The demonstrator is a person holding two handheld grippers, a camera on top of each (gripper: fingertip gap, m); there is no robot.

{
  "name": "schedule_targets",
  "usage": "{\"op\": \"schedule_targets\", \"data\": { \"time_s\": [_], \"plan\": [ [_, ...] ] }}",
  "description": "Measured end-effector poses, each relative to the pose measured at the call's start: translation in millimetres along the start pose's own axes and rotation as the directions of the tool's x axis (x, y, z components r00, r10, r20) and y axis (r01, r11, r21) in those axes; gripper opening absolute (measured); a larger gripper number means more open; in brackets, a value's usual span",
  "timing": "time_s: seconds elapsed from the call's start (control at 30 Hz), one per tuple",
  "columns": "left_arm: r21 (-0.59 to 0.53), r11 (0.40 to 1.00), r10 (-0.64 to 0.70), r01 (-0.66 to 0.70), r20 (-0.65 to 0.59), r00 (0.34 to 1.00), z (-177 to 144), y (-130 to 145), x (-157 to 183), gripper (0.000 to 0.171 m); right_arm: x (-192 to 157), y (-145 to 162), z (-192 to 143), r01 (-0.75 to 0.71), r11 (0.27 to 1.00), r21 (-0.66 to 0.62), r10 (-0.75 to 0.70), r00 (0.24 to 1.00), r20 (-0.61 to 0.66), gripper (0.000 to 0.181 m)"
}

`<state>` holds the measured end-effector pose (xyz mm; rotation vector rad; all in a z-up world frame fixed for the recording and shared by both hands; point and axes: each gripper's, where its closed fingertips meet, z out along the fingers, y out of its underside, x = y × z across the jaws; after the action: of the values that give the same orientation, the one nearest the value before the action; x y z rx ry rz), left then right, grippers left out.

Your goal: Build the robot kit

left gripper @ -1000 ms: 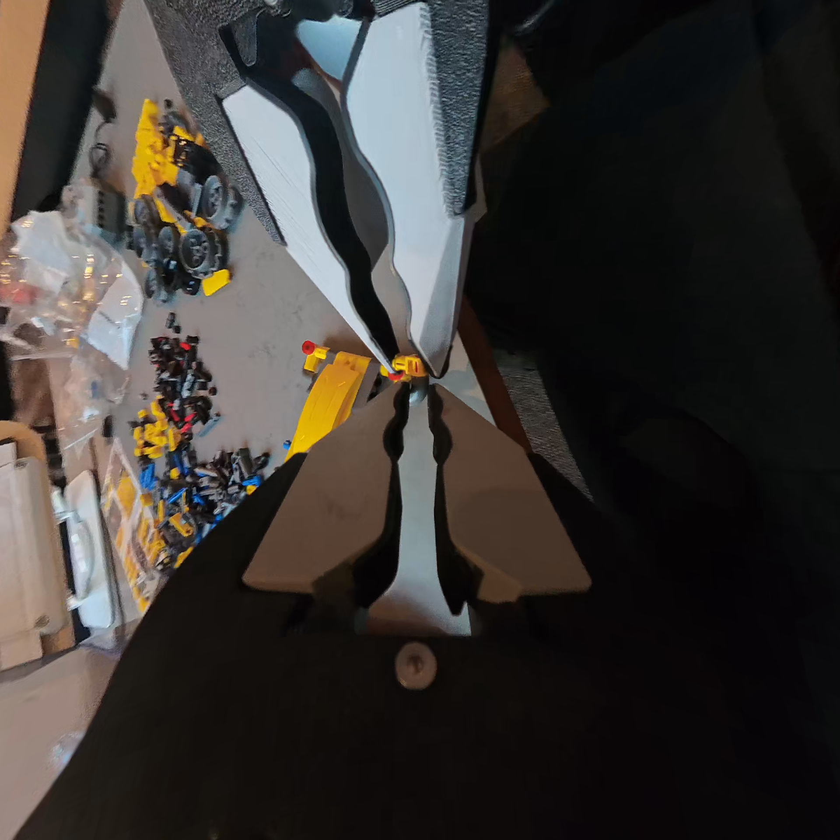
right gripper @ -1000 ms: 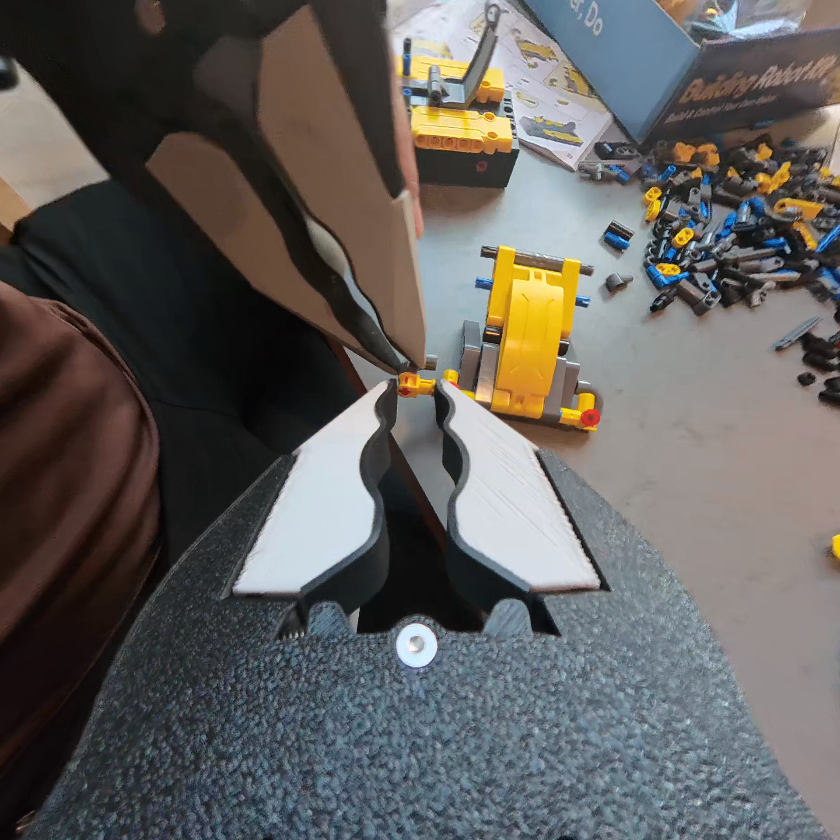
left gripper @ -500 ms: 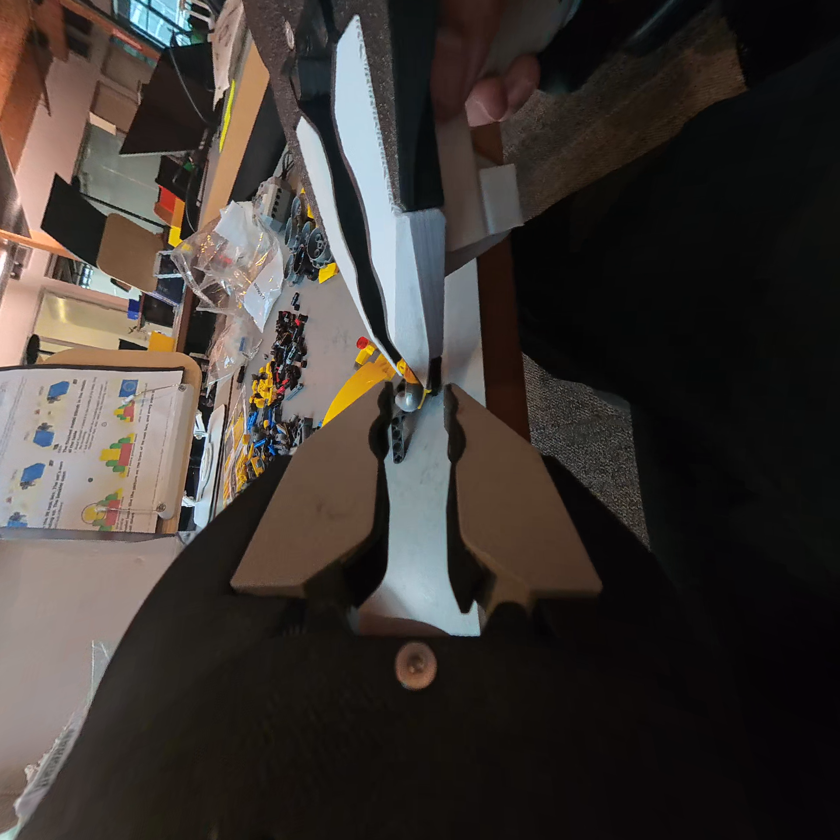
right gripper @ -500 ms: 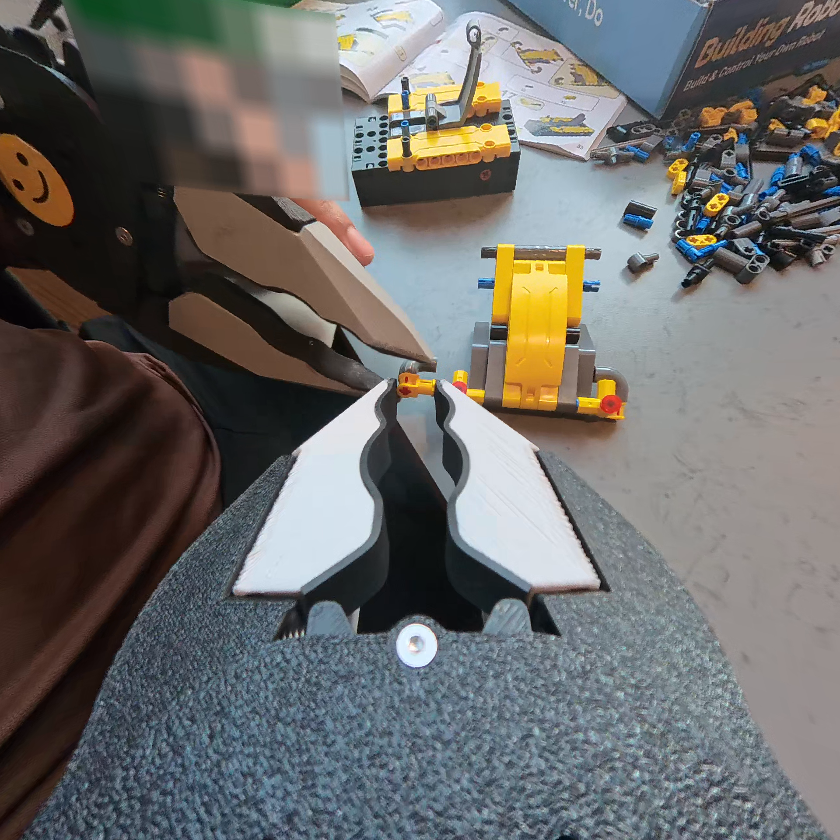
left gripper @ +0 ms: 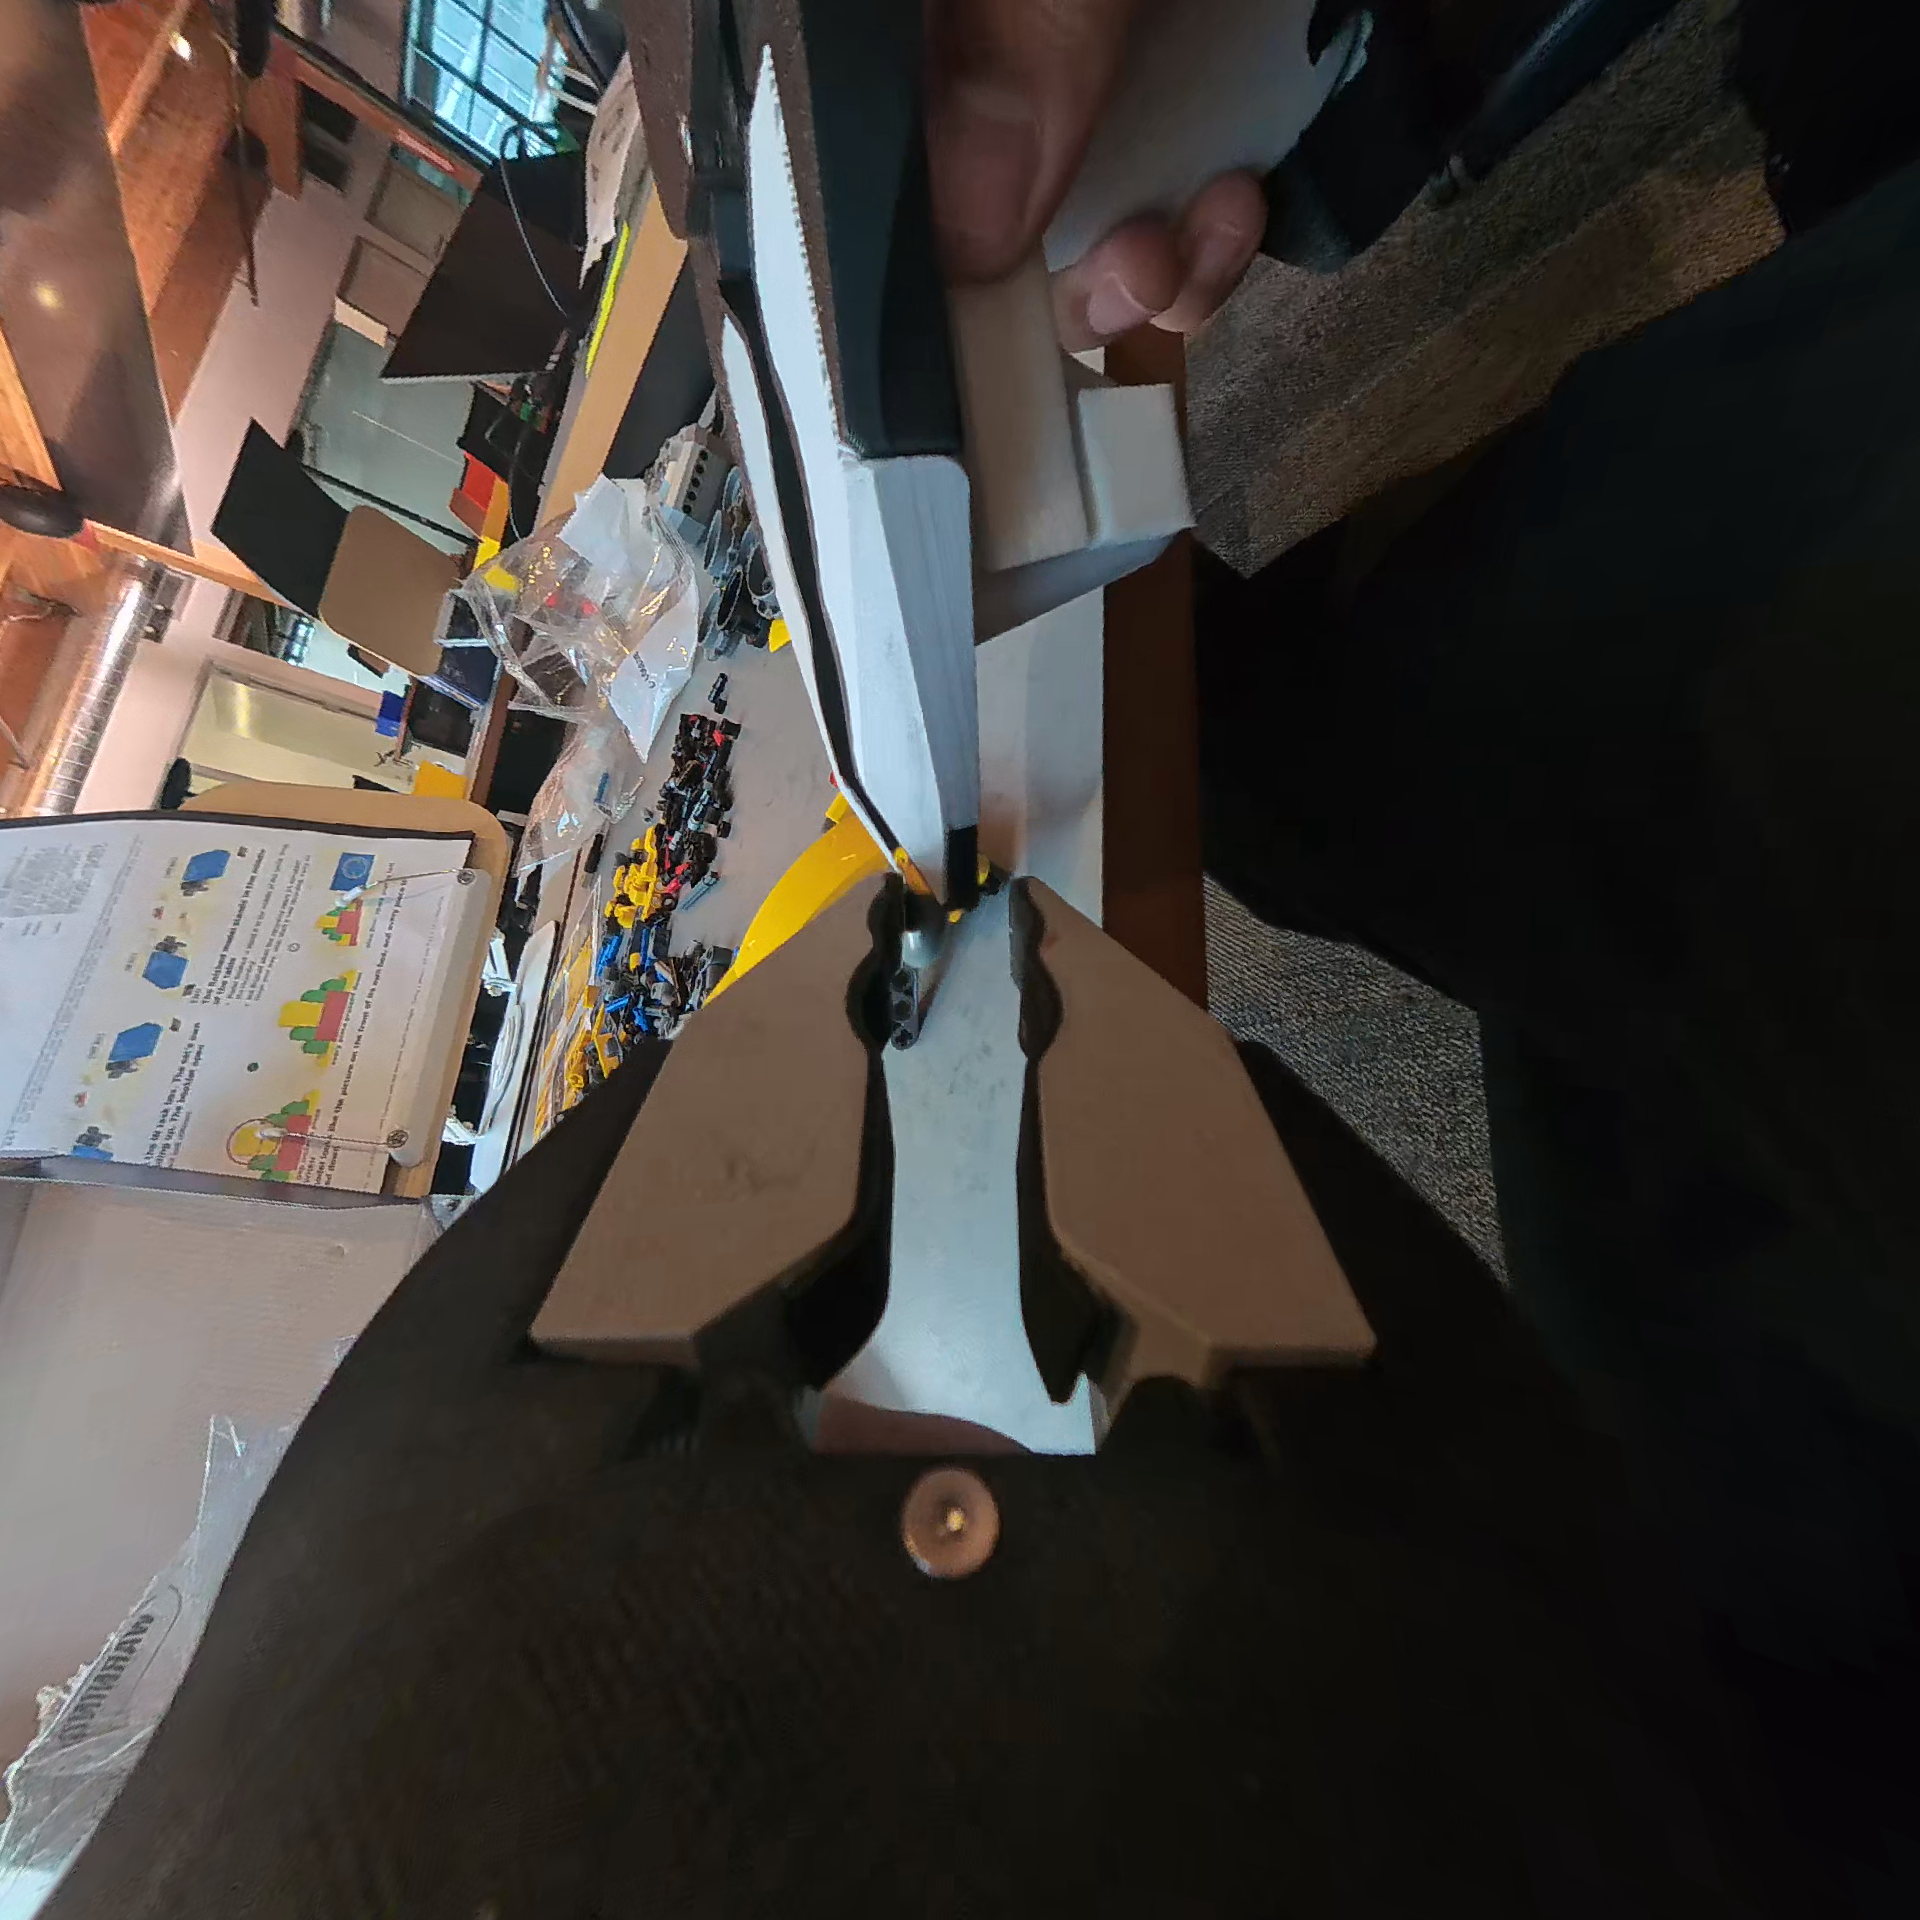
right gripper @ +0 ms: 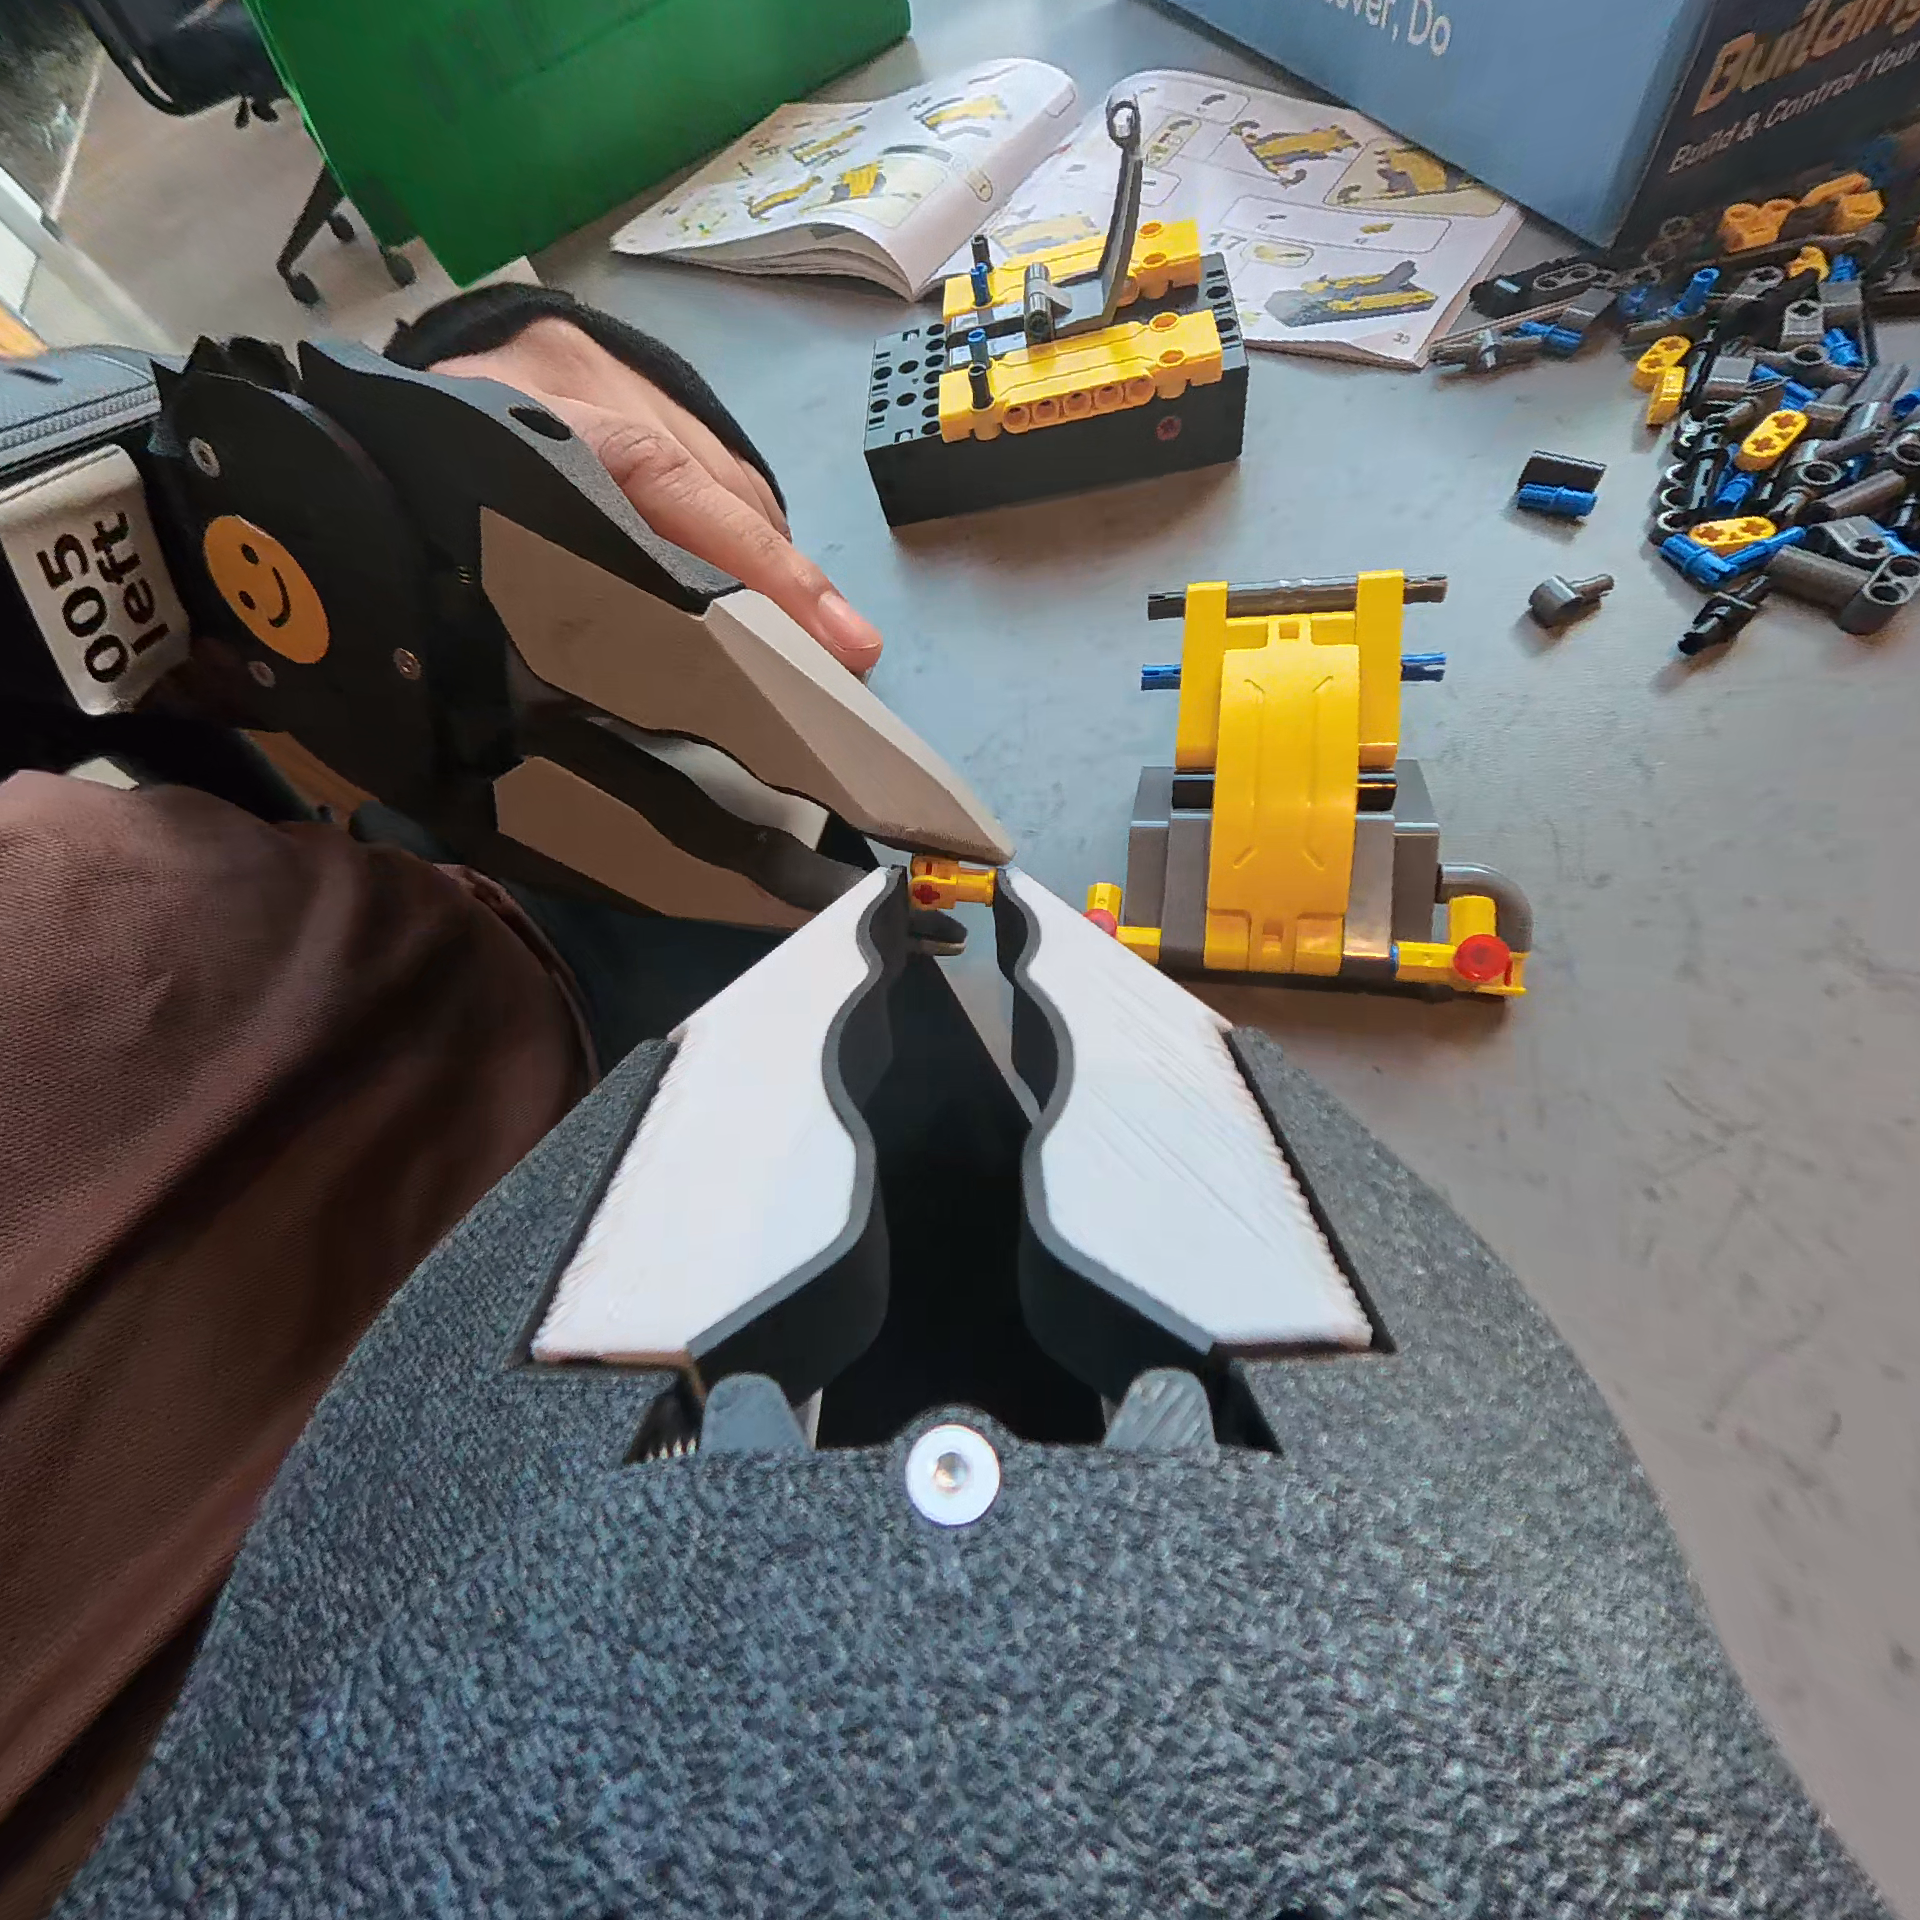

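Observation:
My right gripper [right gripper: 948, 883] is shut on a small yellow connector with a red pin [right gripper: 951, 885], held just above the grey table near its edge. A small grey elbow piece [left gripper: 914, 961] hangs from that connector. My left gripper [left gripper: 956, 899] is open, and its fingertips sit either side of the grey piece, which lies against the left finger. In the right wrist view the left gripper [right gripper: 930, 854] comes in from the left, tip to tip with mine. In the left wrist view the right gripper [left gripper: 940, 873] comes down from the top.
A yellow and grey model [right gripper: 1299, 810] stands just right of the grippers. Behind it are a black block with yellow beams [right gripper: 1060, 395], an open booklet [right gripper: 935, 177], a blue box [right gripper: 1507, 94] and a heap of loose pieces [right gripper: 1787, 468]. Plastic bags [left gripper: 592, 613] lie farther off. My left and right fingertips are right by each other.
My left gripper's fingers have spread apart from a near-shut pinch on the small piece. The left gripper has swung lower and flatter. My right gripper keeps its hold.

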<state>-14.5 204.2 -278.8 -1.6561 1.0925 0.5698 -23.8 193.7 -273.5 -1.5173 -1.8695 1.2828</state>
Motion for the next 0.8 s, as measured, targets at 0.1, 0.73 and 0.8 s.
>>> {"op": "schedule_targets", "data": {
  "time_s": [0.1,0.73,0.8],
  "plan": [
    [0.009,1.0,-0.007,0.007,0.017,1.0,-0.3,-1.3,-1.5,0.016,-0.6,1.2,3.0,0.02,1.0,-0.012,-0.02,1.0,-0.008,0.017],
    [-0.124,0.99,0.077,-0.068,0.075,0.994,-9.0,8.9,-12.2,0.018,-3.4,-8.0,2.8,0.049,0.999,0.017,-0.05,0.998,0.045,0.016],
    [-0.164,0.986,0.049,-0.035,0.085,0.995,-20.4,14.7,-20.6,0.024,-3.7,-16.4,3.7,0.073,0.997,0.033,-0.075,0.995,0.058,0.017]
  ]
}}
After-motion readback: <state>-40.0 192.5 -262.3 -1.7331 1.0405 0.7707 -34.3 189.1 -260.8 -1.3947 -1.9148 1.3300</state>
